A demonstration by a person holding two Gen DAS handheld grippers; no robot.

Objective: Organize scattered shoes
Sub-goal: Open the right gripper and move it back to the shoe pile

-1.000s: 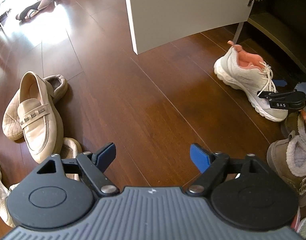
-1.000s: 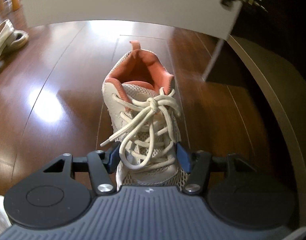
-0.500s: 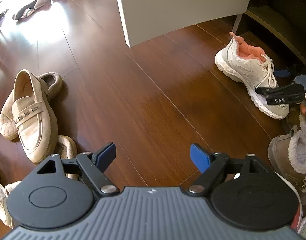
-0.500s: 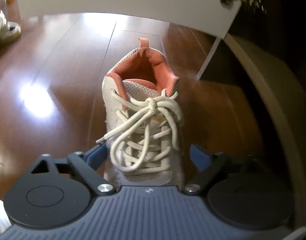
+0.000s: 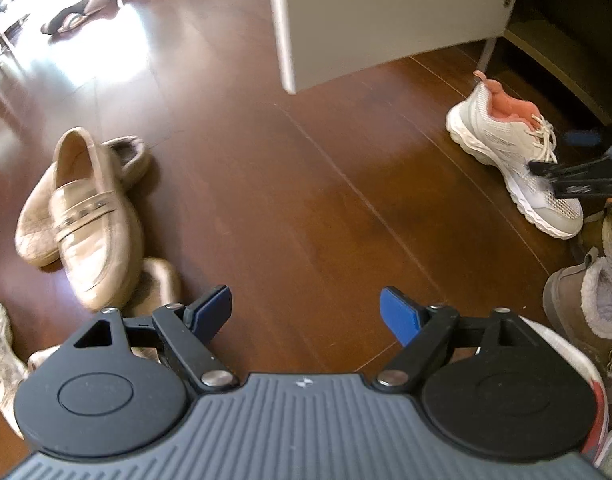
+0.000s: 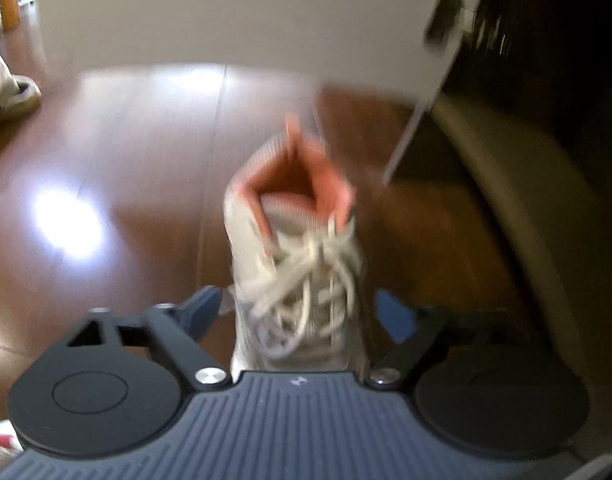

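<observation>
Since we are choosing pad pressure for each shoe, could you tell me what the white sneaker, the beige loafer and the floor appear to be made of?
White sneaker: woven mesh upper by its perforated toe, ridged rubbery sole, coral fabric lining.
Beige loafer: matte, probably suede or soft leather; metal-looking strap trim.
Floor: glossy wood or laminate planks, shown by seams and glare.

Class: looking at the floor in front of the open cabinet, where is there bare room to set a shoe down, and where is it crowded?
Free: the floor between the tan loafer and white sneaker. Crowded: around the loafer and by the fur-lined boot.
</observation>
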